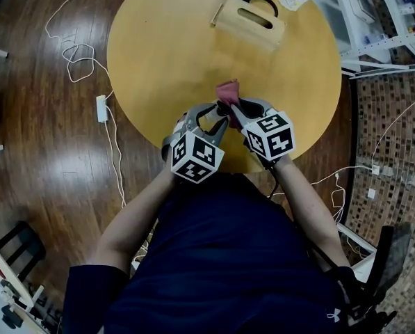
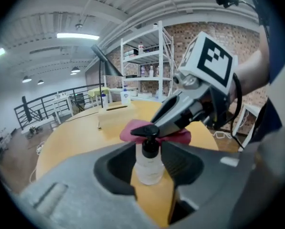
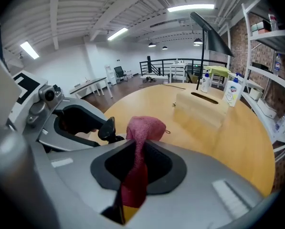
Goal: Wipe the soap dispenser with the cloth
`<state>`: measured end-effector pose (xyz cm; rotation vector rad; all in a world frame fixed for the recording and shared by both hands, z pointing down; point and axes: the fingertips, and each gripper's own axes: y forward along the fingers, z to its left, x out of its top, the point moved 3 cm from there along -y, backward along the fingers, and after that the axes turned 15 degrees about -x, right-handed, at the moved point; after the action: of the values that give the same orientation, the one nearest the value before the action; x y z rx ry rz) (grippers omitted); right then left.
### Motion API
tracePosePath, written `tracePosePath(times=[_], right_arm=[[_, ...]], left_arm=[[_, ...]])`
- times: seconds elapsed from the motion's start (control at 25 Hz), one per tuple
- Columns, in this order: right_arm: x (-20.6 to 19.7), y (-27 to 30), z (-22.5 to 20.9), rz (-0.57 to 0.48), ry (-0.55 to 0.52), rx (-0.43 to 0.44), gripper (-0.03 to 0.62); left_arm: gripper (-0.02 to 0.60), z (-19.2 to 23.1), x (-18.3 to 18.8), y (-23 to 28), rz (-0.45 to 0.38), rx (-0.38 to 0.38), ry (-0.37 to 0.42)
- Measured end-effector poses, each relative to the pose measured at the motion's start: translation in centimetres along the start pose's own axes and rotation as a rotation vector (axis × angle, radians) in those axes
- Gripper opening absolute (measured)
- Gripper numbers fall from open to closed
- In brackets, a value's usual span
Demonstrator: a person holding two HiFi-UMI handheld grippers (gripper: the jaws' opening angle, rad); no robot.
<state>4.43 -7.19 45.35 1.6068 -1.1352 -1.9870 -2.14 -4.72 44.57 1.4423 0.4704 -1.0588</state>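
Soap dispenser (image 2: 149,168) clamped in left gripper (image 2: 150,151), right gripper (image 3: 140,149) pinching cloth (image 3: 144,128), wooden box (image 3: 202,106) beyond.

The left gripper (image 1: 208,113) and right gripper (image 1: 233,108) meet tip to tip over the near edge of the round wooden surface (image 1: 158,54). A pink cloth (image 1: 228,89) bunches at the right gripper's fingers. The soap dispenser (image 1: 211,120) is only a pale patch between the left fingers. A slotted wooden box (image 1: 252,21) lies far off.

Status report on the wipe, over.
Left tool shut on dispenser. Right tool shut on cloth. Cloth beside pump, contact unclear. Nothing between them.
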Motion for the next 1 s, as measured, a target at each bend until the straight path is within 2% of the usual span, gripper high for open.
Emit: tracePosePath(times=[0.16,0.32,0.52,0.56,0.6,0.68,0.72,0.84,1.0], right_arm=[[-1.9,-1.4,0.8,0.036,0.023,0.045,0.061],[-2.7,-2.2,1.0,0.043,0.016,0.053,0.061],[0.5,0.1,-0.1,0.006,0.046,0.019,0.061],[0.7,0.5,-0.1,0.011,0.045,0.02,0.063],[0.6,0.8,-0.1,0.017,0.047,0.02,0.063],[0.0,0.6,-0.2,0.023,0.066,0.021,0.061],[-0.3,0.3,-0.2,0.024,0.083,0.022,0.061],[-1.5,-0.7,0.0,0.038,0.115,0.035,0.061],[-2.9,-2.0,0.6,0.061,0.097,0.066,0.061]], left_arm=[[0.155,-0.1,-1.3,1.3,0.122,-0.097,0.08],[0.126,0.4,-1.5,1.1,0.122,-0.158,0.088],[0.126,0.5,-1.4,0.7,0.142,-0.189,0.135],[0.131,0.5,-1.5,0.6,0.15,-0.184,0.146],[0.169,0.5,-1.6,0.4,0.159,-0.178,0.149],[0.299,0.3,-2.1,0.2,0.175,-0.176,0.115],[0.319,0.2,-2.4,0.2,0.182,-0.175,0.088],[0.301,0.0,-3.0,1.2,0.206,-0.179,0.052],[0.281,-0.1,-3.3,2.0,0.231,-0.252,0.142]])
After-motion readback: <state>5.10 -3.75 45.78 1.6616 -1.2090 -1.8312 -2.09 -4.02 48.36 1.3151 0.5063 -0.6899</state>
